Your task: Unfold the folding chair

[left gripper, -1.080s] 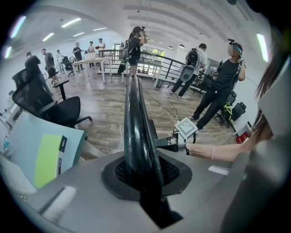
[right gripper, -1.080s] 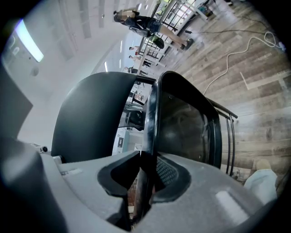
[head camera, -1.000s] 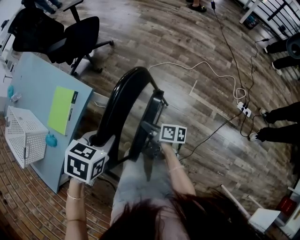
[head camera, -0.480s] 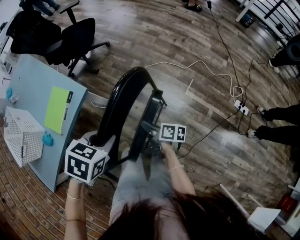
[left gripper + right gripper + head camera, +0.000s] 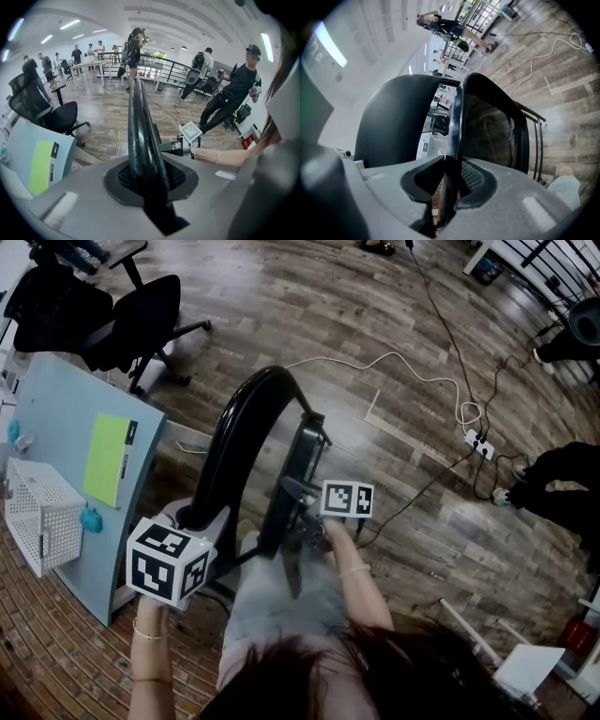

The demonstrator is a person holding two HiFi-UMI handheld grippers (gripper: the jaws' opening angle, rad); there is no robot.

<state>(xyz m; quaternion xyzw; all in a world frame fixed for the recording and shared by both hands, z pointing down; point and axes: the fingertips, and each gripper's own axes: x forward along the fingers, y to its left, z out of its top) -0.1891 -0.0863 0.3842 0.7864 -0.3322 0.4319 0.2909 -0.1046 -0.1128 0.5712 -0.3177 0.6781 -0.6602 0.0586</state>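
The black folding chair stands folded in front of me, its curved backrest frame (image 5: 230, 442) on the left and its seat panel (image 5: 302, 465) close beside it. My left gripper (image 5: 192, 519) points steeply down and is shut on the backrest frame (image 5: 140, 126). That frame runs up between the gripper's pads, and the jaws have just been easing open slightly around it. My right gripper (image 5: 298, 514) is shut on the seat's thin edge (image 5: 457, 117). In the right gripper view the backrest (image 5: 393, 122) rises to the left of the seat (image 5: 497, 126).
A blue-grey table (image 5: 56, 418) on the left holds a green notebook (image 5: 105, 458) and a white wire basket (image 5: 42, 512). A black office chair (image 5: 122, 310) stands behind it. A white cable (image 5: 403, 371) and a power strip (image 5: 478, 442) lie on the wood floor. A person's legs (image 5: 553, 474) are at the right.
Both grippers and the chair have shifted a little together across the floor. Both grips look the same and the chair is still folded.
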